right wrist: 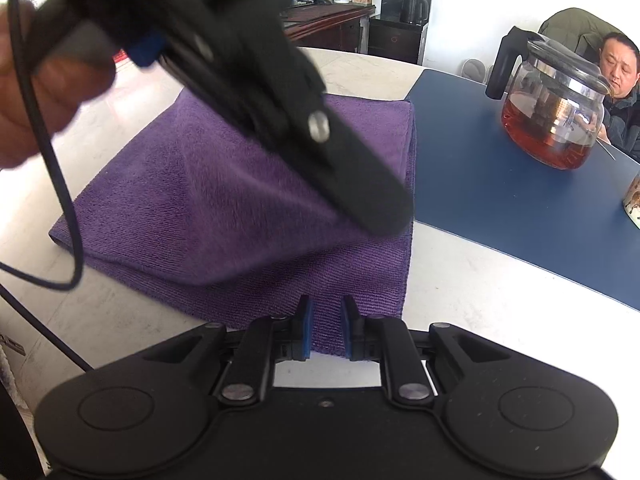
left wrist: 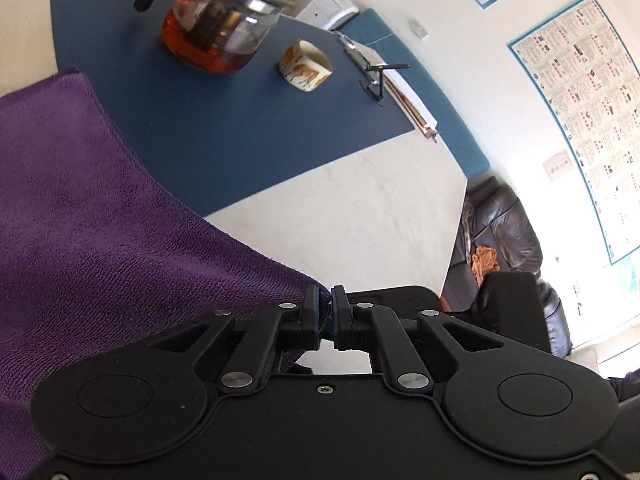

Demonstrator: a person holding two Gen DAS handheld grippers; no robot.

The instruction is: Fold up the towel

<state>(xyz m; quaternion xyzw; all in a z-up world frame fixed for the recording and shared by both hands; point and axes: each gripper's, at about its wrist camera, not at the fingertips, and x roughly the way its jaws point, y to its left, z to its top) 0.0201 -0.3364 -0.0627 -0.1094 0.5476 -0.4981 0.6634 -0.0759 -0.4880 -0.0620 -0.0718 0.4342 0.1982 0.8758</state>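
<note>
Your left tongs (left wrist: 326, 300) pinch a corner of the purple towel (right wrist: 224, 200), lifting it over the folded rest on the pale table (right wrist: 460, 280). Your right tongs (right wrist: 326, 312) sit slightly parted over the towel's near edge; whether they grip it is unclear. The left tool blurs across the right view, hiding the fold.

I'm getting bright daylight in both feeds. In the left wrist view the wall (left wrist: 520, 128) is blowing out to white at the right edge, and the posters (left wrist: 580, 92) are bending with the fisheye. In the right wrist view the left gripper (right wrist: 376, 216) is smearing with motion blur close to the lens, while the purple towel (right wrist: 168, 200) is casting a soft shadow.
</note>
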